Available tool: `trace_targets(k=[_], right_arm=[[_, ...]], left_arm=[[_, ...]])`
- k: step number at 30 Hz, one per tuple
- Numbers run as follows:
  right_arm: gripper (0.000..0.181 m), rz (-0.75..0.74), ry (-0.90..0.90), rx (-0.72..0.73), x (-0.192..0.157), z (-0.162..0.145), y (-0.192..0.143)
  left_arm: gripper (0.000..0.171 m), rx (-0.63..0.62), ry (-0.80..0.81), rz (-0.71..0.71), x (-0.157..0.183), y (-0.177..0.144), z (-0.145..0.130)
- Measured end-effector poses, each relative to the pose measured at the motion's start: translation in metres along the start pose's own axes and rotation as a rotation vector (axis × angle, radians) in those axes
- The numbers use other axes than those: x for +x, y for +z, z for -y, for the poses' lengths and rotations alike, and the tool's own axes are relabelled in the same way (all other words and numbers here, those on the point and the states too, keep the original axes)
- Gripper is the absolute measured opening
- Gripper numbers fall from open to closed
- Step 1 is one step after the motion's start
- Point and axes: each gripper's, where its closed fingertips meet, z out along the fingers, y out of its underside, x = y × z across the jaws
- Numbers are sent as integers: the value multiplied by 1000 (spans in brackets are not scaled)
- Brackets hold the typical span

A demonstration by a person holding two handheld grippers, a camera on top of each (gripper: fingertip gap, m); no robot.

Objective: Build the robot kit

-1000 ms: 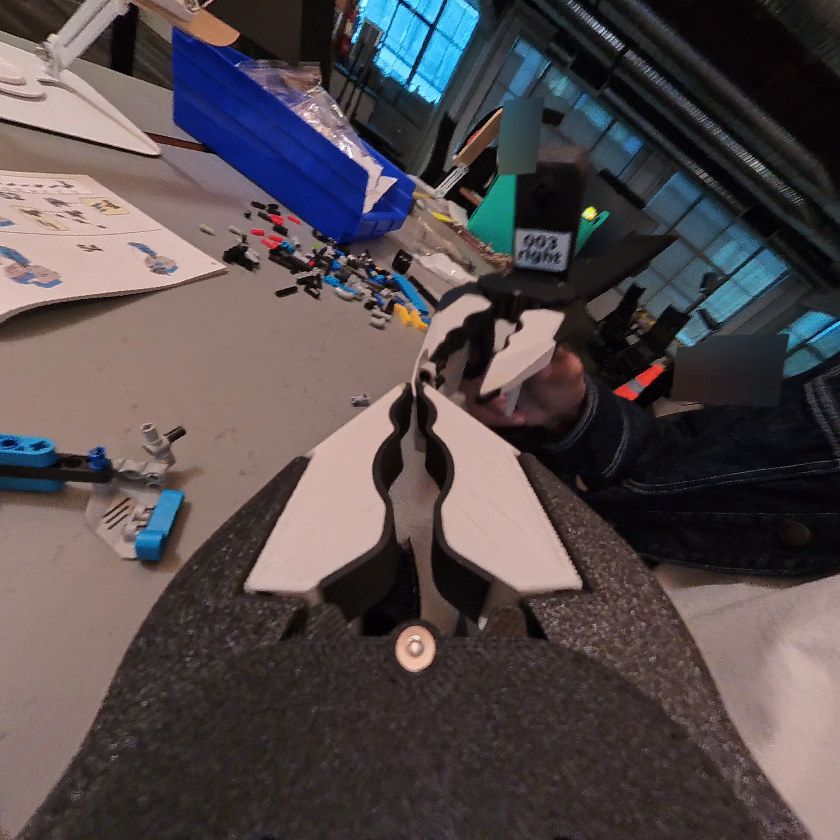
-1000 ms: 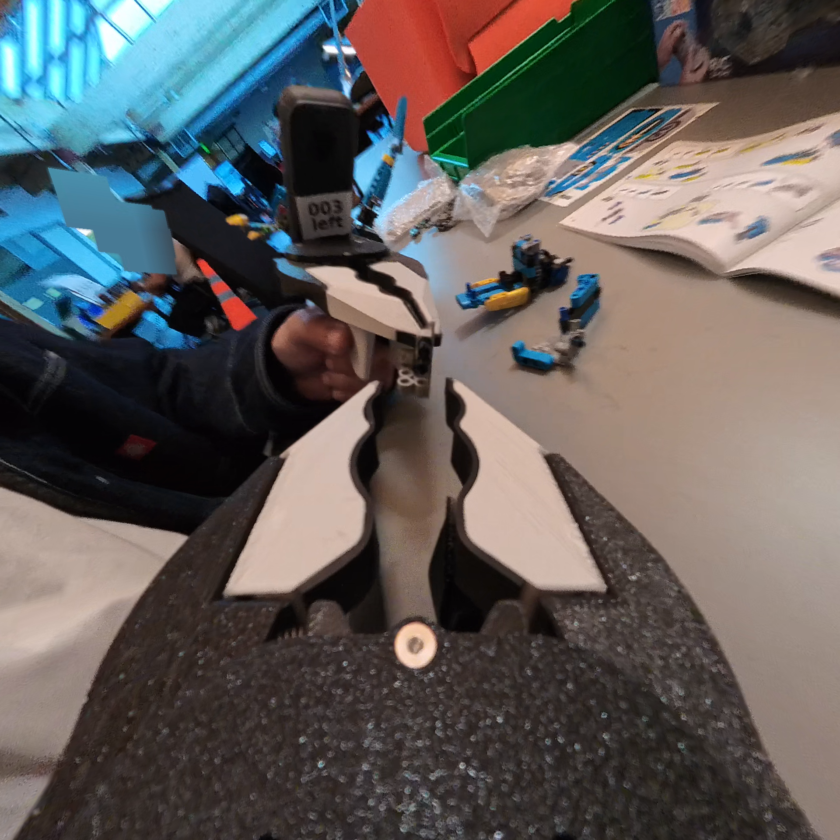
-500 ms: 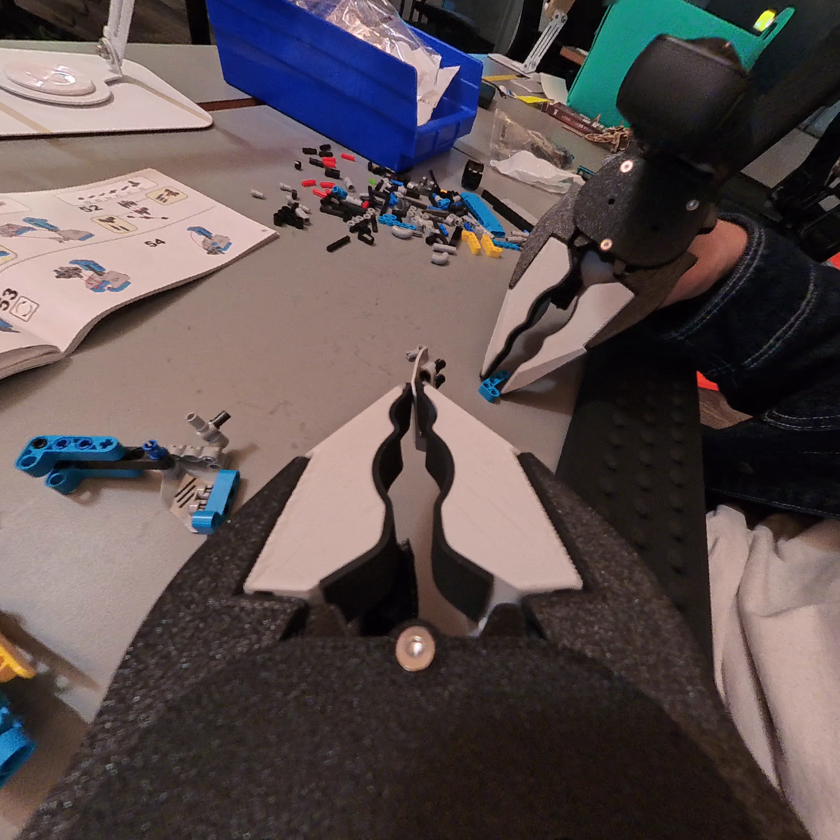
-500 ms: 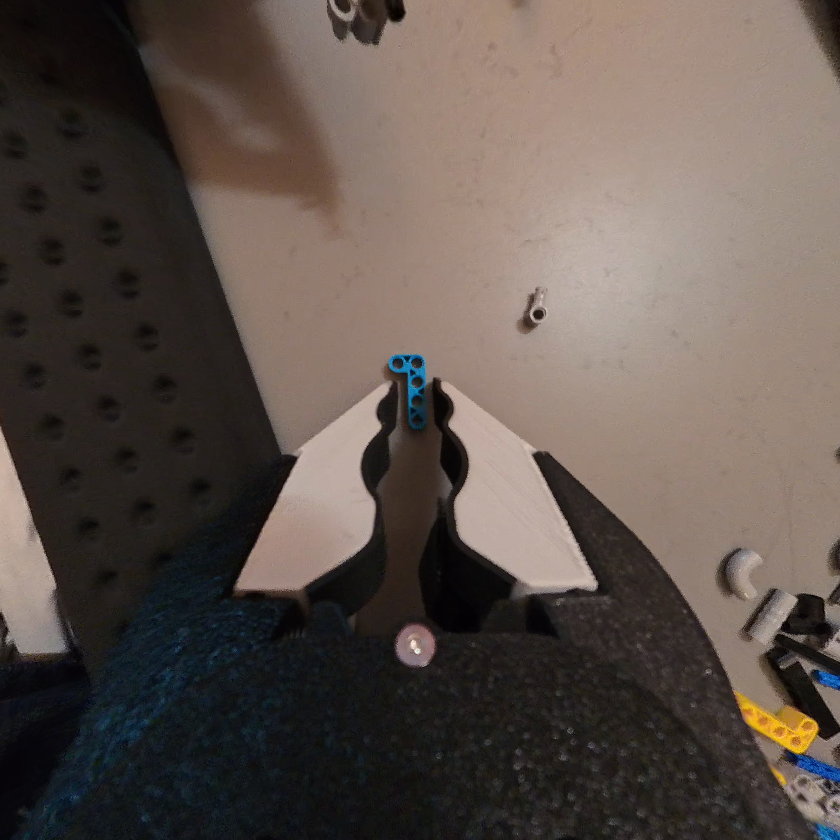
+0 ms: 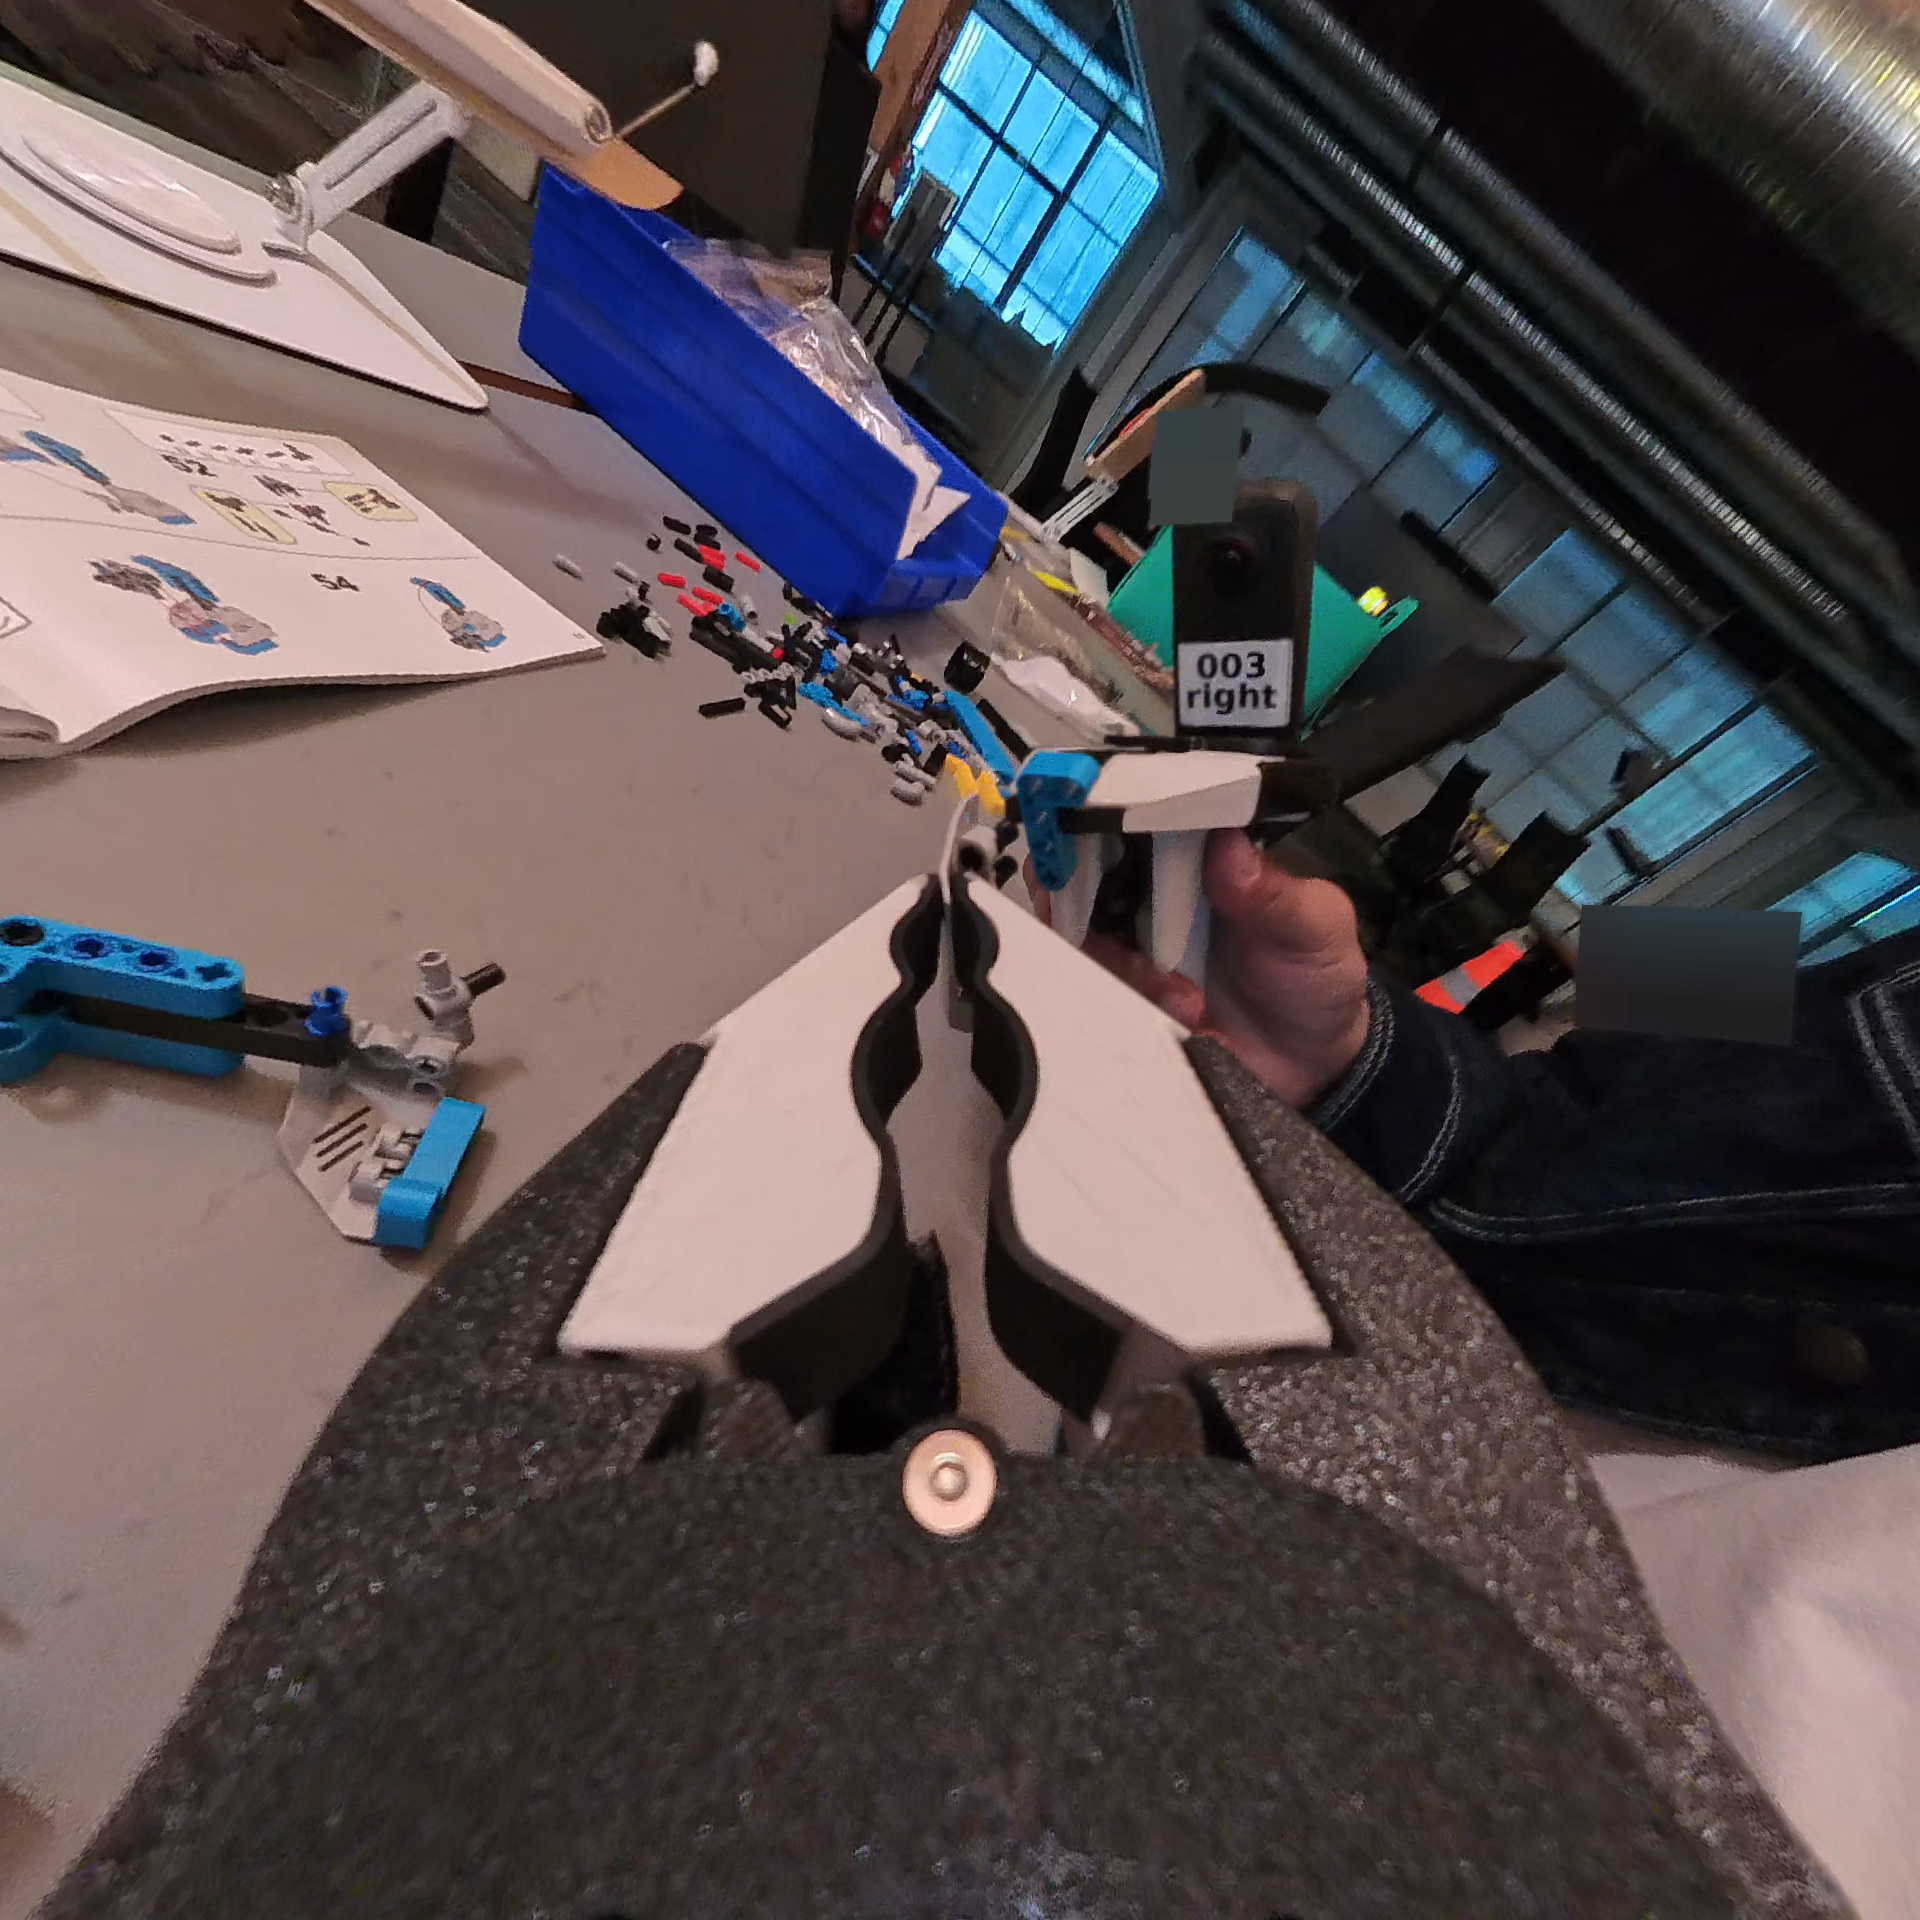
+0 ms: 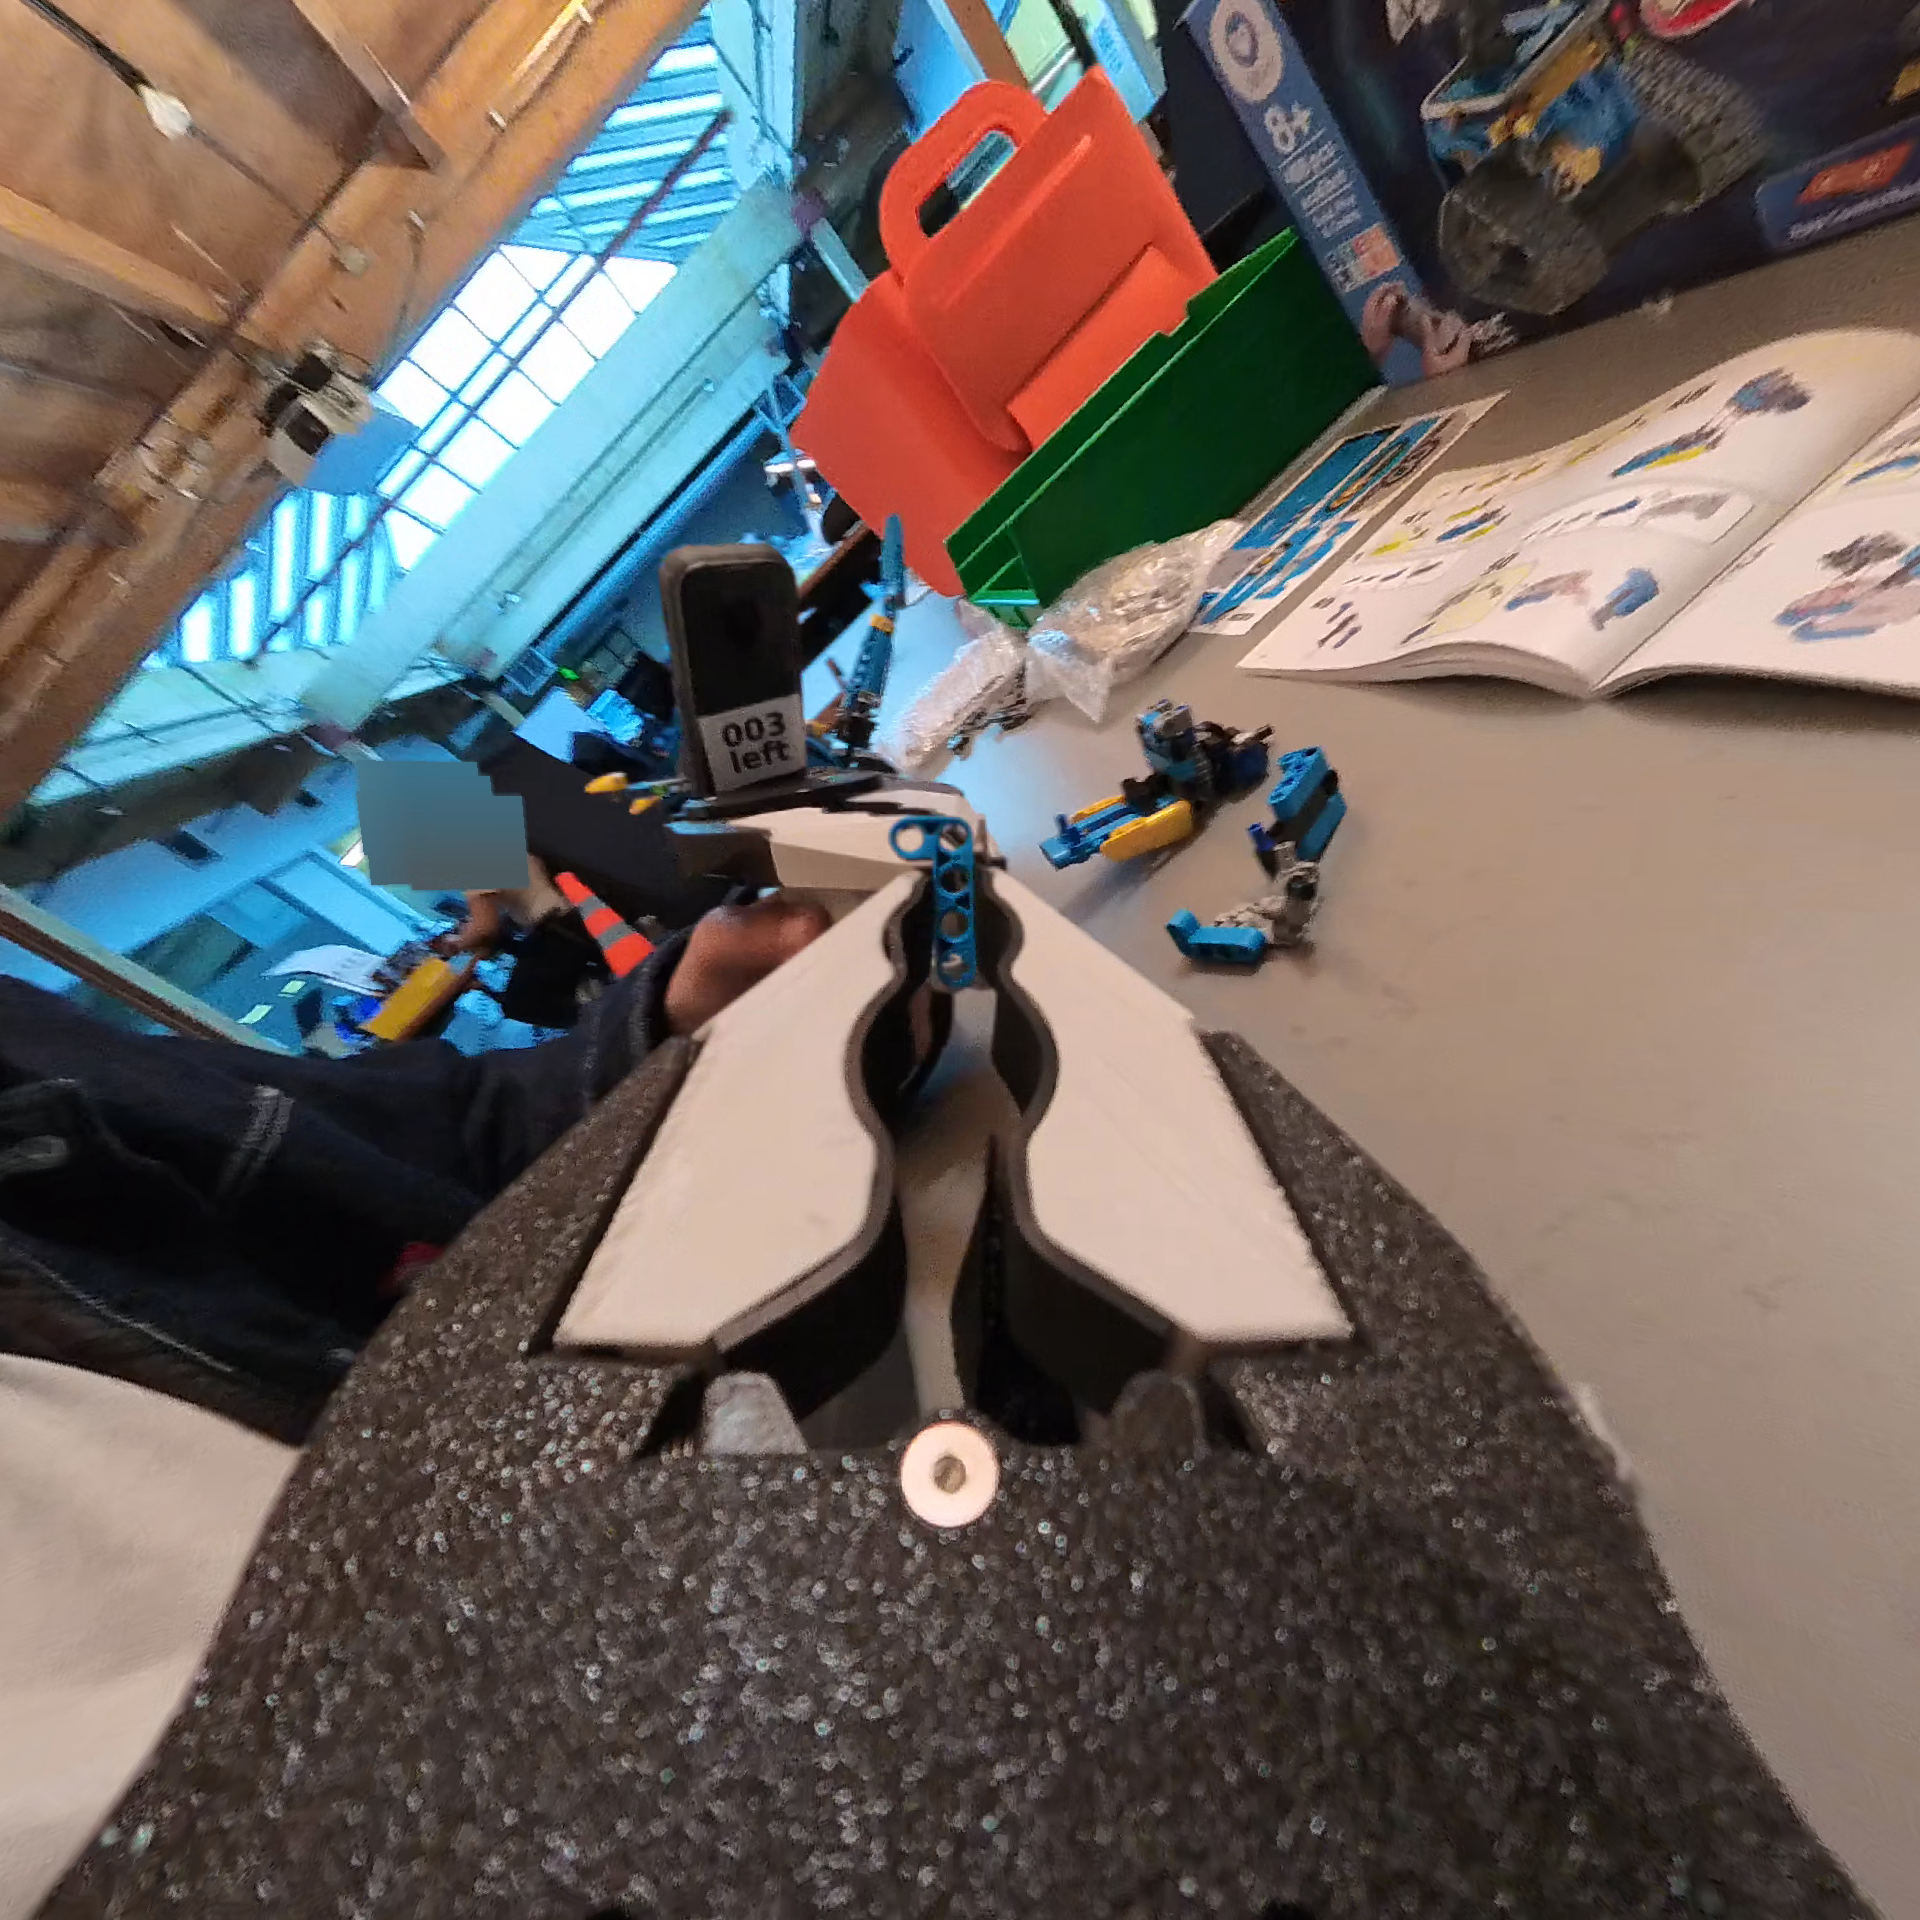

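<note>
Up close, near to far:
Left gripper (image 5: pixel 948 902): pinching thin grey piece (image 5: pixel 954 844), raised above grey table (image 5: pixel 520 831).
Right gripper (image 6: pixel 958 896): clamping blue L-shaped beam (image 6: pixel 948 891), tips nearly meeting.
Beyond: loose bricks (image 5: pixel 821 665), blue bin (image 5: pixel 748 416), open booklet (image 6: pixel 1621 540).

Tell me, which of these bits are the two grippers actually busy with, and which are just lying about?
In use:
- blue L-shaped beam, clamped in the right gripper
- small grey piece, pinched in the left gripper

Lying about:
- loose parts pile
- blue bin
- instruction booklet
- half-built blue assembly
- green bin
</note>
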Motion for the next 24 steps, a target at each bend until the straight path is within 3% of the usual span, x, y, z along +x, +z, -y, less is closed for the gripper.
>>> trace_targets(k=[24], right_arm=[[6,73,131,3,7,-9,9]], left_arm=[[1,16,-54,20,-5,1,-1]])
